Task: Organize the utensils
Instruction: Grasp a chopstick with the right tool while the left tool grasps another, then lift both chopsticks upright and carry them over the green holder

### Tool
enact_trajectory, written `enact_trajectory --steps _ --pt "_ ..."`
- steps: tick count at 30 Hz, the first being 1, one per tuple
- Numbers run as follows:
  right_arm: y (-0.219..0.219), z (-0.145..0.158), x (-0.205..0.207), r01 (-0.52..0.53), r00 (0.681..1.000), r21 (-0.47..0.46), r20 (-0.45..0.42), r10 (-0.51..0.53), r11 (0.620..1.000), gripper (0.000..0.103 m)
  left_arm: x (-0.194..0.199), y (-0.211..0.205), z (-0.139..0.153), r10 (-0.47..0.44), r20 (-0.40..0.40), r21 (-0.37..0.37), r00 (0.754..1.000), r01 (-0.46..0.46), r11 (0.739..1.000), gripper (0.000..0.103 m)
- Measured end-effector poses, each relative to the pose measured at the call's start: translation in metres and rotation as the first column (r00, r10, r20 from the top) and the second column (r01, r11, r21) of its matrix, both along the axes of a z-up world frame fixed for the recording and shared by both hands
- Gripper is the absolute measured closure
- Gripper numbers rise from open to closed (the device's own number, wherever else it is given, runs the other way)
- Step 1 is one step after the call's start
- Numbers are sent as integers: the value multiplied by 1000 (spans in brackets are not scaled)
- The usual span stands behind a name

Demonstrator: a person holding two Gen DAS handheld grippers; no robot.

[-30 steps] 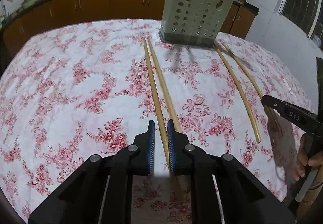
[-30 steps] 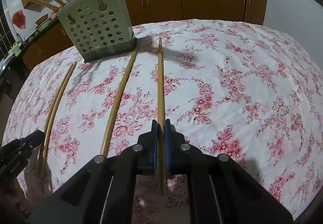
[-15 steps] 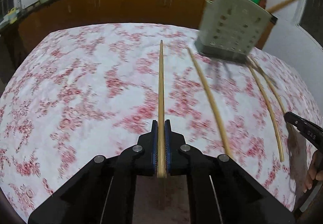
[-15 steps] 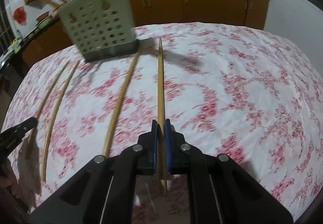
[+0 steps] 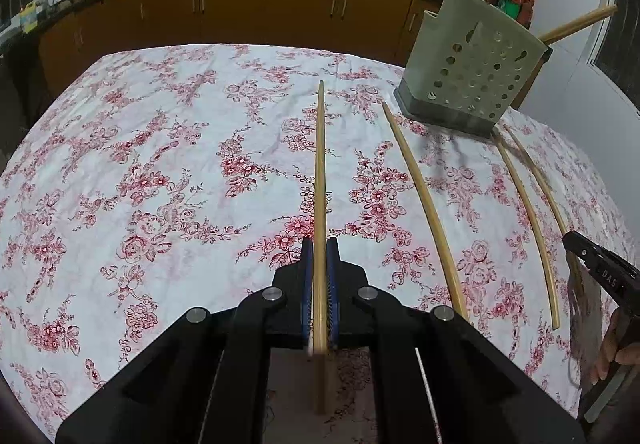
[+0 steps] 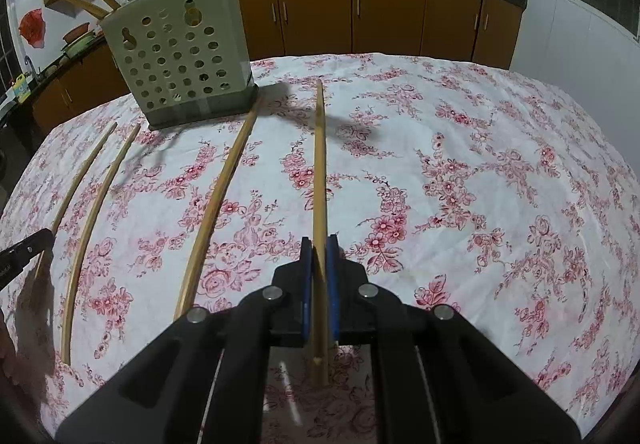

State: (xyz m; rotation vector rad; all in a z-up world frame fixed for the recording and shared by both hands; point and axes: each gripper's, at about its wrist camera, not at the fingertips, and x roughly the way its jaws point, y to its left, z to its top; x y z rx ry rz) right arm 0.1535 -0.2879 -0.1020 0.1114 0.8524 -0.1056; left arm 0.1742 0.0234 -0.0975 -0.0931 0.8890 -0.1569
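Left claw (image 5: 319,276) clenched on chopstick (image 5: 320,179), right claw (image 6: 319,276) on another chopstick (image 6: 319,171); both pointed lengthwise toward utensil holder (image 5: 472,79), sat far up worktop (image 5: 160,163). Right claw's seen nearer.

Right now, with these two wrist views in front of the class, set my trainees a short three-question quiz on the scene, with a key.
1. True or false: the left tongs stand open and empty.
2. In the left wrist view, the perforated utensil holder stands: A) left of the held chopstick; B) right of it, towards the far side of the floral tablecloth; C) tipped on its side.
3. In the right wrist view, counting the one in the right tongs, how many chopsticks are outside the holder?

Key: 1 false, they are shut on a chopstick; 2 B; 3 four.
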Motion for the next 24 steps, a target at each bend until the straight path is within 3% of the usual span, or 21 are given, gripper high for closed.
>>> enact_trajectory --steps 24 --pt "-2 0 -3 -1 1000 19 2 1 1000 94 -1 0 0 1 1 5 1000 -1 1000 95"
